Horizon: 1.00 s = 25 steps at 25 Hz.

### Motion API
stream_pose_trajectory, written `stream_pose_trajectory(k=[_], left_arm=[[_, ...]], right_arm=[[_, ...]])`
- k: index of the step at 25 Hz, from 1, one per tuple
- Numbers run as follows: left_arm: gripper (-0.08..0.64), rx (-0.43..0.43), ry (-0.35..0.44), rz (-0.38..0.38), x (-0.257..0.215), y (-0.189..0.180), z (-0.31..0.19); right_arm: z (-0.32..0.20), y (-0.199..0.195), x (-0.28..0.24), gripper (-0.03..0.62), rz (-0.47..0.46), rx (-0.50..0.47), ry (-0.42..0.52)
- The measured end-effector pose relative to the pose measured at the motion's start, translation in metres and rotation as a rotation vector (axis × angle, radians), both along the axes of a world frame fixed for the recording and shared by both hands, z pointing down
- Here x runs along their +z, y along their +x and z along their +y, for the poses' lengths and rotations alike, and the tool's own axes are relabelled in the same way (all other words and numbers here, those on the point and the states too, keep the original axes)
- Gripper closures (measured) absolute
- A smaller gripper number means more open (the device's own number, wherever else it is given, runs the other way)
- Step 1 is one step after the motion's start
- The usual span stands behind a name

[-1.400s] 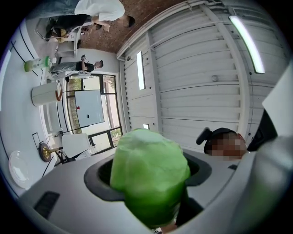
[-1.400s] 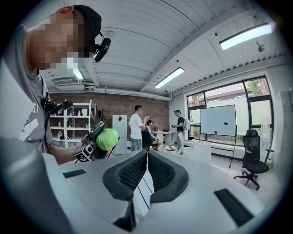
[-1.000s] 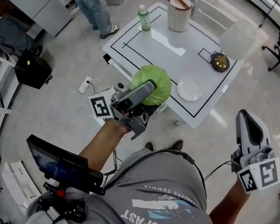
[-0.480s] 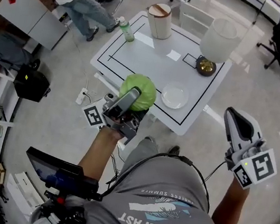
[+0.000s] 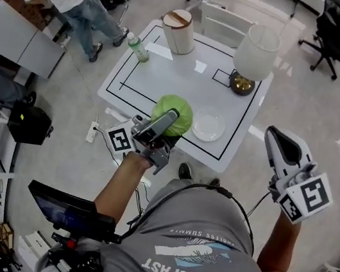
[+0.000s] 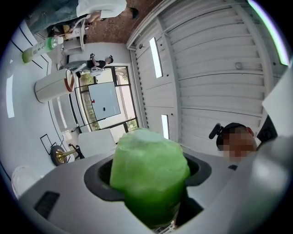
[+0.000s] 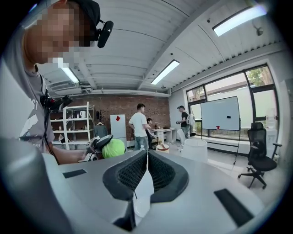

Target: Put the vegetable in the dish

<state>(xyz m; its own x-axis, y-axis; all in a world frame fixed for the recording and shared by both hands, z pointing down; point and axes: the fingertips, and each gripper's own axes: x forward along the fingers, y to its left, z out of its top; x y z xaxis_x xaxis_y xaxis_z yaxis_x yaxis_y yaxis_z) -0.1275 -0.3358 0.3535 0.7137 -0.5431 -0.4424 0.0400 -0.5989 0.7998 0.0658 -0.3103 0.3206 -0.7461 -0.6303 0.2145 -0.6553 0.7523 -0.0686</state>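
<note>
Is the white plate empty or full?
Empty: the plate is bare white, and the green cabbage sits clamped in the left hand-held gripper.

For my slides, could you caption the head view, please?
Left gripper holds a green cabbage near the table's white plate.

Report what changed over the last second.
The left tongs, still shut on the green cabbage, carried it slightly nearer the white plate over the table's near edge. Nothing was let go. The right tongs stay shut and empty off the table's right; plate, lamp and bottle are unmoved.
</note>
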Motion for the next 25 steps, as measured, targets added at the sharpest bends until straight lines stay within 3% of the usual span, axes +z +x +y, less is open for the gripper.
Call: stream_pose_trajectory(k=[7, 13, 25], left_arm=[[0.229, 0.124, -0.058, -0.018, 0.035, -0.007, -0.032], [0.229, 0.211, -0.138, -0.06, 0.074, 0.005, -0.053], [0.229, 0.4, -0.33, -0.264, 0.215, 0.067, -0.078]], right_arm=[[-0.013, -0.032, 0.013, 0.583, 0.013, 0.058, -0.014], [-0.021, -0.037, 0.031, 0.583, 0.023, 0.098, -0.071], [-0.051, -0.026, 0.069, 0.583, 0.062, 0.073, -0.169]])
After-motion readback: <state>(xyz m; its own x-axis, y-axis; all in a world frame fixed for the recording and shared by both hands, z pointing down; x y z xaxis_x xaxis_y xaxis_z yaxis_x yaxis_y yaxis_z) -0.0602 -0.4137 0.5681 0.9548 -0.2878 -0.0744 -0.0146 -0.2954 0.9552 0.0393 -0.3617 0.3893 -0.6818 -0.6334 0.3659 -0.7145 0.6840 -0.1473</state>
